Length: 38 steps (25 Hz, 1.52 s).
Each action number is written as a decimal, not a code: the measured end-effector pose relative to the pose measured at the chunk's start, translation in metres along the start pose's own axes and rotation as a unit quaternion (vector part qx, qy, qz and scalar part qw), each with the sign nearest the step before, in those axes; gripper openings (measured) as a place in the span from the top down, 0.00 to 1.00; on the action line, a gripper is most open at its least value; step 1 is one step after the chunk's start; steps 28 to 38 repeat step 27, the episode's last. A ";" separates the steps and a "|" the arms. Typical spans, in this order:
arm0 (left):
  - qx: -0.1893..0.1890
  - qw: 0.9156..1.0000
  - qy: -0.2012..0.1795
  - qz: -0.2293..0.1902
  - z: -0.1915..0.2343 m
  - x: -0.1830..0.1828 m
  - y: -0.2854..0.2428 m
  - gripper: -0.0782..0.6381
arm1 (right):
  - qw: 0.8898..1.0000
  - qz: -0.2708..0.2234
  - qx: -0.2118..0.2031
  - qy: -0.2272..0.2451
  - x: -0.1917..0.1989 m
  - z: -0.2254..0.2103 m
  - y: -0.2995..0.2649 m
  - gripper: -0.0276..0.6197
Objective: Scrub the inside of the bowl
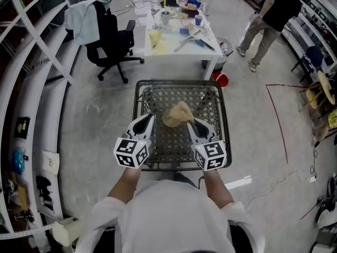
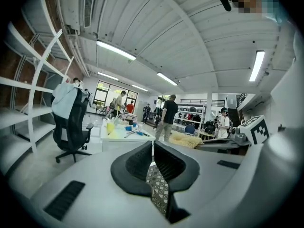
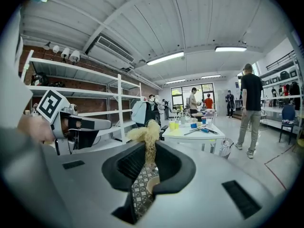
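A small tan bowl [image 1: 168, 121] sits on the wire mesh top of a metal cart [image 1: 158, 91]. Above it hangs a pale yellow fibrous scrubber [image 1: 182, 110], pinched by my right gripper [image 1: 191, 122] from the right. In the right gripper view the scrubber [image 3: 146, 136] sticks up out of the shut jaws of that gripper [image 3: 147, 151], with a bit of bowl rim [image 3: 151, 183] below. My left gripper [image 1: 151, 118] hovers just left of the bowl, apart from it. In its own view the left gripper [image 2: 153, 145] is shut with nothing between the jaws.
Beyond the cart stands a white table [image 1: 158, 50] cluttered with cups and tools. A black office chair [image 1: 111, 41] is at its left, and white shelving [image 1: 31, 62] runs along the left side. A person [image 1: 269, 20] walks at the far right, near a red bucket [image 1: 221, 79].
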<state>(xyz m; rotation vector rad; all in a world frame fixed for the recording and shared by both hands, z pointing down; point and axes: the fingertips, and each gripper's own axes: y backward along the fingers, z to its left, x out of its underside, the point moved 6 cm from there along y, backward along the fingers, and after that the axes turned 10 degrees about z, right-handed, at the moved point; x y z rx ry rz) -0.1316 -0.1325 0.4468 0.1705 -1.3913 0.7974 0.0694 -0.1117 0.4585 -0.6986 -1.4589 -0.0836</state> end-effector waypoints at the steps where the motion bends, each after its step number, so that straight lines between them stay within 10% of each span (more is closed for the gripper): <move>1: 0.000 1.000 0.001 0.000 0.001 0.001 0.002 0.83 | 1.000 0.001 0.001 0.000 0.000 0.001 -0.001 0.85; 38: 0.014 1.000 0.009 0.001 0.010 0.004 -0.005 0.83 | 1.000 0.014 0.008 0.003 -0.001 0.003 -0.009 0.85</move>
